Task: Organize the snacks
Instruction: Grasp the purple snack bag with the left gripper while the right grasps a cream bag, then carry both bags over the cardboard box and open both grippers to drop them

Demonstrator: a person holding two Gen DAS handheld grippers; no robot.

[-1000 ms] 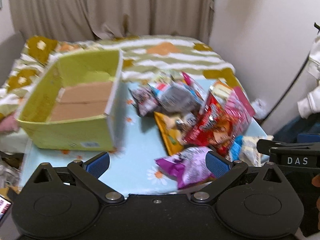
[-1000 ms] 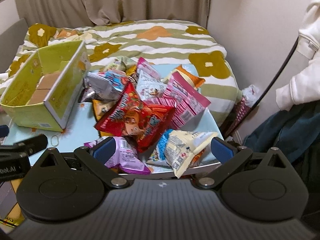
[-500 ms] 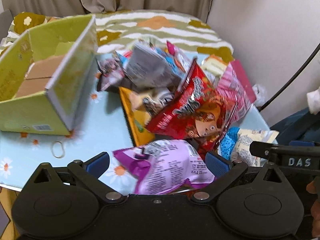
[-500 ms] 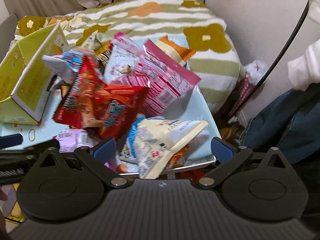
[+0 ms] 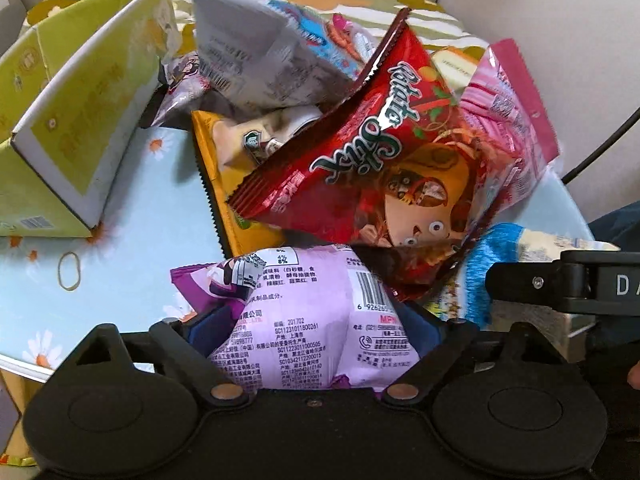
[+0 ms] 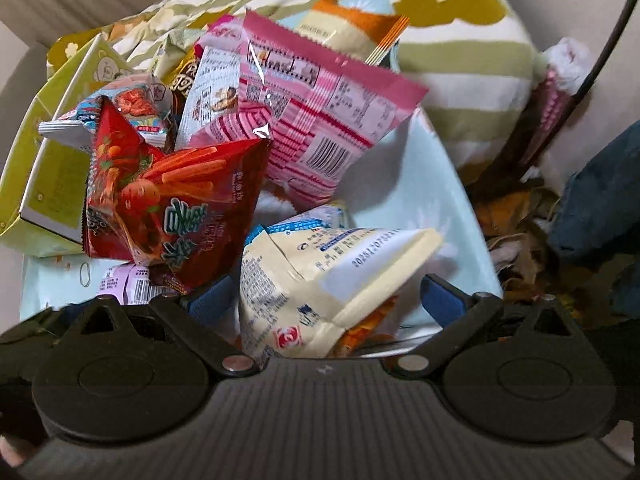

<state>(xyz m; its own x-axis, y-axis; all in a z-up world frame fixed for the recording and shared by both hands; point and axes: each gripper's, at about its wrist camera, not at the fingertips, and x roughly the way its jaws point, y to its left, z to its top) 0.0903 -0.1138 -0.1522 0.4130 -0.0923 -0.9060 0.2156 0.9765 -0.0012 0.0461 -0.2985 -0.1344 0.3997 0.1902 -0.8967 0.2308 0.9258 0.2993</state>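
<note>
Between left gripper (image 5: 314, 326) fingers: purple plastic snack bag (image 5: 308, 320), pads touching its sides, pinching it. Right gripper (image 6: 328, 294) spread around cream foil snack bag (image 6: 320, 280).

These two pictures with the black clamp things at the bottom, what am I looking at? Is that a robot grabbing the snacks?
No robot: a person holds a hand-held two-finger gripper in each hand, each with a camera looking along its fingers. One picture is from the left gripper, whose blue pads sit either side of a purple snack bag. The other is from the right gripper, open around a cream snack bag. A heap of packets, including a red Potato Stix bag, lies on a flowered table beside a green cardboard box.
</note>
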